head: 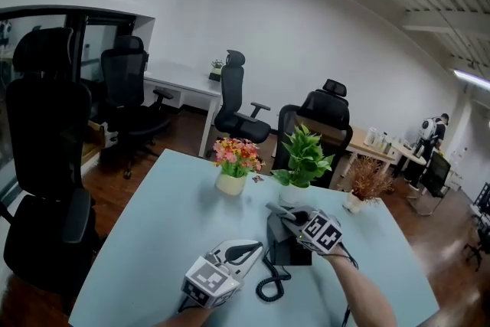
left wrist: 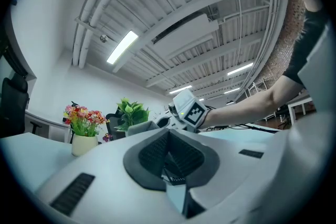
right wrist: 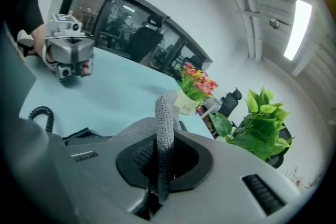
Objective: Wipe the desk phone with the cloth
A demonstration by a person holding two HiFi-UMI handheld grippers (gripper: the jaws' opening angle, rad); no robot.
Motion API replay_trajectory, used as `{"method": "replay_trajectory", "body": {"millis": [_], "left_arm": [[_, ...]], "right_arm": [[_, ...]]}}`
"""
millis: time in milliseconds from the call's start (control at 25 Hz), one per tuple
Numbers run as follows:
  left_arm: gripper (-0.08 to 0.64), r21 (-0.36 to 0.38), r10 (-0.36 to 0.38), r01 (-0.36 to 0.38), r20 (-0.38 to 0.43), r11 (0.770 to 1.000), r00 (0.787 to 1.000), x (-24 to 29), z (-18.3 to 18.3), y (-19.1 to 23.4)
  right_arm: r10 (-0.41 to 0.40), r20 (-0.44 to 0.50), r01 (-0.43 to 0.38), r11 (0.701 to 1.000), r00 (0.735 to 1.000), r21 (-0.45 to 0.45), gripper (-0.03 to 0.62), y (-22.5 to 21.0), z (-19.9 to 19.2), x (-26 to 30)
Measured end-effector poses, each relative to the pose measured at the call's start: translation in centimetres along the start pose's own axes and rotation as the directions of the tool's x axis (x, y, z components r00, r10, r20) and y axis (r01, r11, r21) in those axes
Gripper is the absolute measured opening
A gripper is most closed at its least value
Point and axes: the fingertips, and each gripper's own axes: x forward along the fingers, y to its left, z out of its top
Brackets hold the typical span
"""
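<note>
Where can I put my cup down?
The bare table left of the flower pot and left gripper is free. Around the desk phone it is crowded: the right gripper pinching the cloth, the coiled cord, the green plant.

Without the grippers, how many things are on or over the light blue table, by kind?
Potted plants: 3 (pink flowers in cream pot, green leafy plant, dry brown plant)
Black desk phone with coiled cord: 1
Grey knitted cloth: 1
Total: 5
</note>
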Motion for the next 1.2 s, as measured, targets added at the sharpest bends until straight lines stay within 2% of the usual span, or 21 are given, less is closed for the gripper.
{"method": "replay_trajectory", "body": {"millis": [160, 280, 360, 400, 440, 520, 560, 640, 760, 880, 1000, 1200], "left_arm": [[0.015, 0.008, 0.003, -0.003, -0.001, 1.0, 1.0, 0.0, -0.3, 0.2], [0.014, 0.001, 0.003, -0.003, 0.001, 1.0, 1.0, 0.0, -0.3, 0.2], [0.015, -0.002, 0.003, -0.003, 0.003, 1.0, 1.0, 0.0, -0.2, 0.1], [0.014, -0.004, 0.004, -0.004, 0.003, 1.0, 1.0, 0.1, -0.2, 0.0], [0.014, -0.004, 0.005, -0.005, 0.003, 1.0, 1.0, 0.1, -0.3, 0.1], [0.014, -0.007, 0.009, -0.009, -0.003, 1.0, 1.0, 0.3, -0.4, 0.1], [0.014, -0.008, 0.011, -0.011, -0.004, 1.0, 1.0, 0.4, -0.3, 0.1], [0.014, -0.015, 0.015, -0.015, -0.003, 1.0, 1.0, 0.6, -0.2, 0.0], [0.014, -0.023, 0.015, -0.015, 0.0, 1.0, 1.0, 0.6, 0.1, -0.6], [0.014, -0.016, 0.012, -0.012, 0.005, 1.0, 1.0, 0.7, 0.3, -0.9], [0.014, -0.003, 0.003, -0.003, 0.007, 1.0, 1.0, 0.7, 0.3, -0.9], [0.014, -0.006, 0.005, -0.005, 0.003, 1.0, 1.0, 0.8, 0.1, -0.7]], "right_arm": [[0.157, -0.012, -0.157, 0.984, 0.988, -0.089, -0.002, 7.4, -0.5, -2.3], [0.3, -0.076, -0.309, 0.938, 0.951, -0.155, -0.002, 12.4, -1.9, -4.2], [0.348, -0.135, -0.37, 0.908, 0.928, -0.198, -0.002, 13.7, -2.9, -5.1], [0.334, -0.14, -0.357, 0.912, 0.932, -0.2, -0.002, 12.9, -3.0, -5.3], [0.294, -0.119, -0.312, 0.932, 0.948, -0.183, -0.002, 11.3, -2.7, -5.2], [0.156, -0.035, -0.159, 0.982, 0.987, -0.099, -0.002, 5.7, -1.8, -4.6], [0.073, 0.004, -0.073, 0.996, 0.997, -0.043, -0.002, 2.6, -1.5, -4.1], [-0.067, 0.043, 0.064, 0.996, 0.997, 0.064, -0.002, -2.7, -1.3, -3.3], [-0.17, 0.045, 0.162, 0.976, 0.984, 0.147, -0.002, -6.4, -1.3, -2.1], [-0.177, 0.006, 0.175, 0.978, 0.984, 0.116, -0.002, -6.9, -1.8, -0.8], [-0.149, -0.023, 0.15, 0.986, 0.989, 0.068, -0.003, -5.8, -2.0, -0.4], [-0.013, -0.057, 0.011, 0.999, 0.998, -0.032, -0.003, -0.4, -2.5, -2.0]]}}
